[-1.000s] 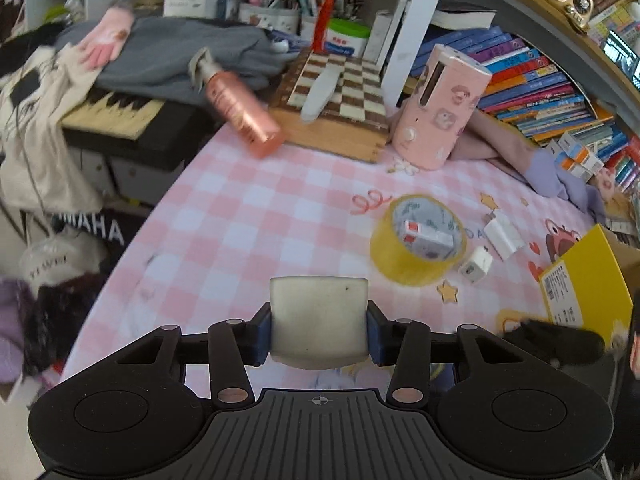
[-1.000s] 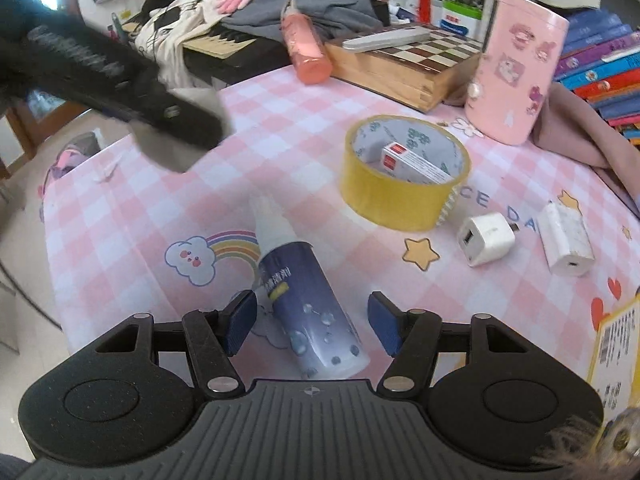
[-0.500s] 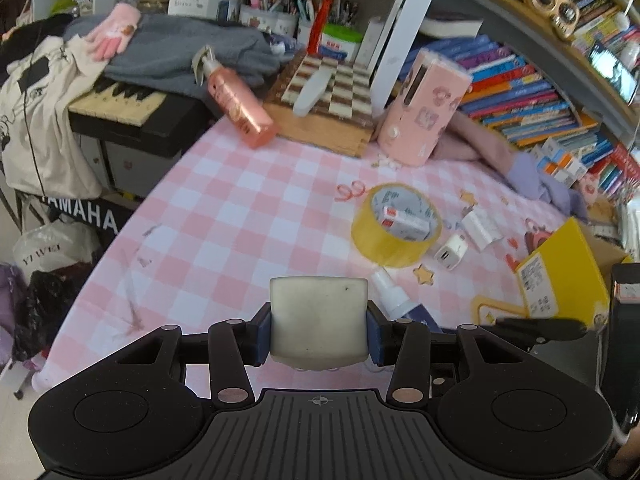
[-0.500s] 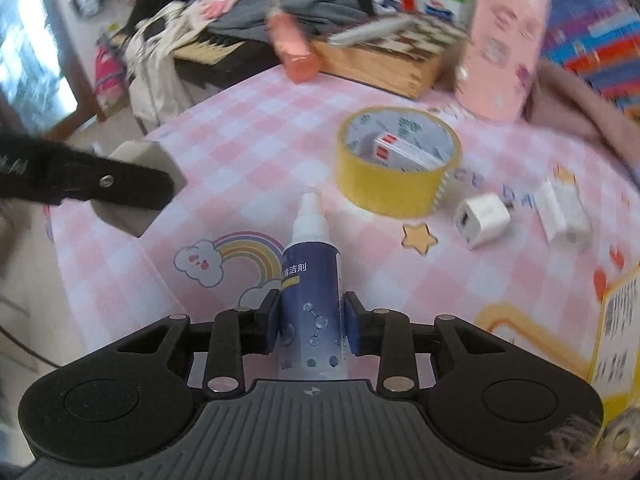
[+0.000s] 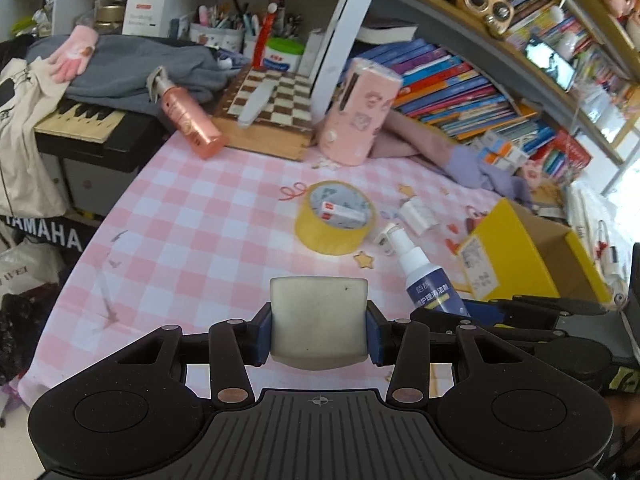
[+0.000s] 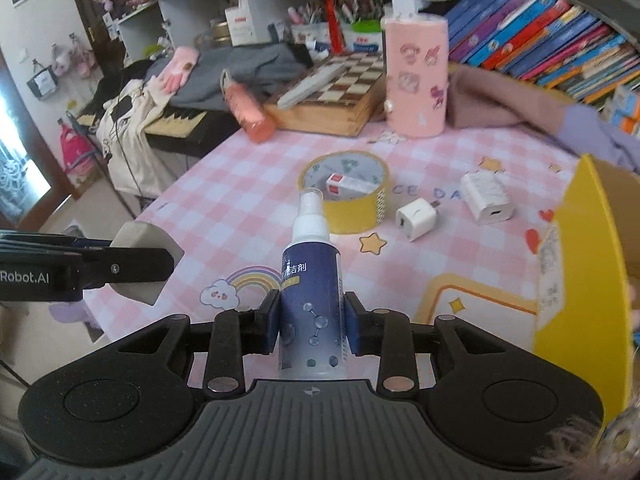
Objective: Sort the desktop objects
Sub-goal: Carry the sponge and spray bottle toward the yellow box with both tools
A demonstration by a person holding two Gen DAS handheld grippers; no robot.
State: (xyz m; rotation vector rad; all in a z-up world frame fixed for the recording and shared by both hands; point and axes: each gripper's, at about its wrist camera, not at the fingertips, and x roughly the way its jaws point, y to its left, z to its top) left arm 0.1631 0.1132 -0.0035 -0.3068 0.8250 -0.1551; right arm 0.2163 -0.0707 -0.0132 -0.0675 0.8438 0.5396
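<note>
Spray bottle (image 6: 311,300) between right gripper (image 6: 312,322) fingers (image 6: 271,320), above tablecloth (image 6: 256,168).

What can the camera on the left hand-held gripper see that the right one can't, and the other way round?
Only the left view shows the gold radio on the upper shelf and the open inside of the yellow box. Only the right view shows the rainbow-and-cloud print on the tablecloth and the left hand-held gripper from the side, gripping a grey block. Both show the yellow tape roll, the chessboard, the pink bottle, and the blue spray bottle held by the right hand-held gripper.
</note>
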